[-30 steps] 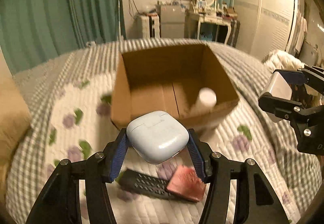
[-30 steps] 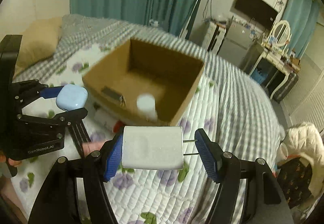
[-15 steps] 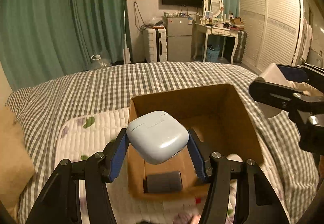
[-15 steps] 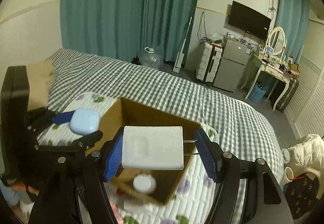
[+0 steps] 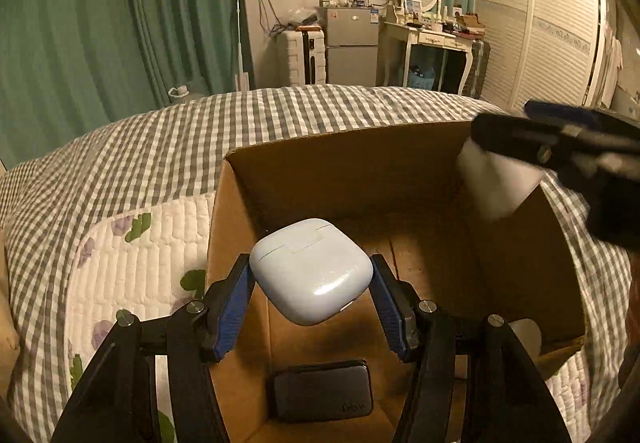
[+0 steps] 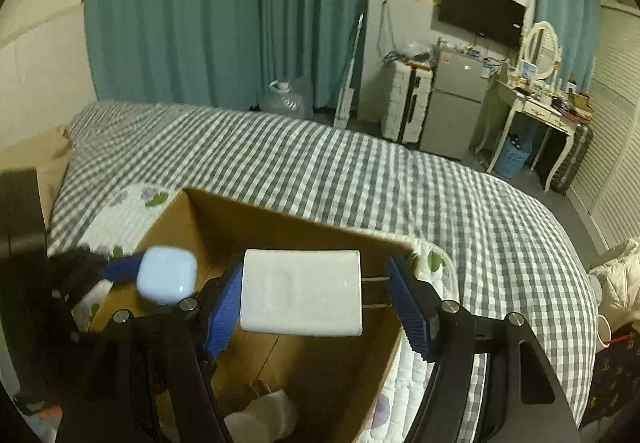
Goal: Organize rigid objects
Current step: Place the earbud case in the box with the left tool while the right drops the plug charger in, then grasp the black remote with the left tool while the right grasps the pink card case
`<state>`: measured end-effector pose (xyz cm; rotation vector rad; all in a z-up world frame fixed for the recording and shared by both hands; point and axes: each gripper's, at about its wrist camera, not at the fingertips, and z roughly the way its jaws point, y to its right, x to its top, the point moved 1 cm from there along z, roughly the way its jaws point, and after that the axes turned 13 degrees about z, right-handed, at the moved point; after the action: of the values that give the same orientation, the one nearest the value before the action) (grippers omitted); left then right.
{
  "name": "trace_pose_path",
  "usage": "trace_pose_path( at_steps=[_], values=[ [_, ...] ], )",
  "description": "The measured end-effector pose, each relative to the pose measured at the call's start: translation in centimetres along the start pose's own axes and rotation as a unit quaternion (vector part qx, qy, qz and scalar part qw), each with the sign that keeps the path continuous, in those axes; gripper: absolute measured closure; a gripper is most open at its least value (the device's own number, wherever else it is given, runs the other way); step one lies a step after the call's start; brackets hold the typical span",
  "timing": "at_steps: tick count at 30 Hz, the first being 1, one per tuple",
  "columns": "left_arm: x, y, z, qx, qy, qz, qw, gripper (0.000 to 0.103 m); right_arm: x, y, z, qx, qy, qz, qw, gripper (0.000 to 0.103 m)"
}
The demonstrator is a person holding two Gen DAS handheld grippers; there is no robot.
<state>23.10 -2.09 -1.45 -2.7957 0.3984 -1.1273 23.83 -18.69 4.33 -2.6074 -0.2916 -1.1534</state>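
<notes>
My left gripper (image 5: 312, 285) is shut on a pale blue earbud case (image 5: 311, 270) and holds it over the left side of an open cardboard box (image 5: 360, 171). My right gripper (image 6: 316, 293) is shut on a white plug charger (image 6: 302, 292) with two metal prongs, over the box (image 6: 280, 219). Each gripper shows in the other's view: the right one (image 5: 560, 147) with the charger (image 5: 496, 183), the left one with the case (image 6: 166, 279). Inside the box lie a dark flat case (image 5: 322, 389) and a white bottle (image 5: 528, 335), which also shows in the right wrist view (image 6: 264, 417).
The box sits on a white quilted flower mat (image 5: 136, 263) over a grey checked bedspread (image 6: 360, 171). A tan pillow (image 6: 44, 155) lies at the left. Beyond the bed are teal curtains, a small fridge (image 5: 352, 47) and a white dressing table (image 5: 432, 43).
Both grippers have moved forward from the mat to above the box, still holding their objects. The remote and red item on the mat have left view; the box interior now fills the lower frames.
</notes>
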Motion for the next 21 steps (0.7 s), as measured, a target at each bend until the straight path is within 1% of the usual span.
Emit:
trace_pose_path(
  at_steps=[1,2,4,5,6,7,8,9,12,14,16,18,20,21],
  values=[
    [0.1,0.0,-0.2,-0.003,-0.003,-0.001,1.0,0.042,0.3,0.2,-0.4,0.002,0.007,0.006,1.0,0.02],
    [0.1,0.0,-0.7,-0.006,-0.004,-0.002,1.0,0.041,0.7,0.4,-1.0,0.001,0.013,0.011,1.0,0.019],
    [0.1,-0.1,-2.2,-0.001,0.003,-0.002,1.0,0.029,1.3,0.6,-2.3,-0.007,0.02,0.017,1.0,0.019],
    [0.2,-0.2,-3.2,0.004,0.009,-0.002,1.0,0.017,1.5,0.6,-3.0,-0.01,0.023,0.017,1.0,0.019],
    [0.2,-0.3,-4.5,0.009,0.017,-0.004,0.9998,0.014,1.6,0.6,-3.9,-0.014,0.028,0.017,0.999,0.018],
    [0.1,-0.4,-5.5,0.011,0.024,-0.007,0.9996,0.014,1.7,0.7,-5.2,-0.018,0.033,0.016,0.999,0.016],
    [0.1,-0.6,-6.5,0.011,0.027,-0.009,0.9995,0.012,1.8,0.7,-6.4,-0.022,0.036,0.016,0.999,0.012],
    [0.1,-0.7,-7.1,0.011,0.026,-0.011,0.9995,0.008,1.7,0.7,-7.3,-0.025,0.038,0.016,0.999,0.01],
    [-0.7,-1.1,-10.2,0.009,0.036,-0.013,0.9992,0.005,0.9,0.7,-11.3,-0.033,0.045,0.019,0.998,0.005],
    [-1.5,-1.3,-12.4,0.009,0.048,-0.012,0.9987,0.0,0.1,0.6,-13.4,-0.04,0.048,0.02,0.998,0.0],
    [-2.5,-1.4,-14.4,0.019,0.058,-0.007,0.9981,0.0,-1.4,0.1,-15.4,-0.05,0.046,0.017,0.998,0.0],
    [-3.6,-1.6,-15.5,0.026,0.06,-0.003,0.9978,0.0,-2.7,-0.5,-16.5,-0.058,0.041,0.008,0.997,0.0],
    [-4.9,-1.9,-16.3,0.034,0.057,-0.001,0.9978,0.0,-4.5,-1.8,-17.2,-0.068,0.038,-0.003,0.997,0.0],
    [-5.4,-2.0,-16.5,0.035,0.057,-0.003,0.9978,0.0,-5.4,-2.5,-17.1,-0.066,0.026,-0.008,0.997,0.0]
  ],
)
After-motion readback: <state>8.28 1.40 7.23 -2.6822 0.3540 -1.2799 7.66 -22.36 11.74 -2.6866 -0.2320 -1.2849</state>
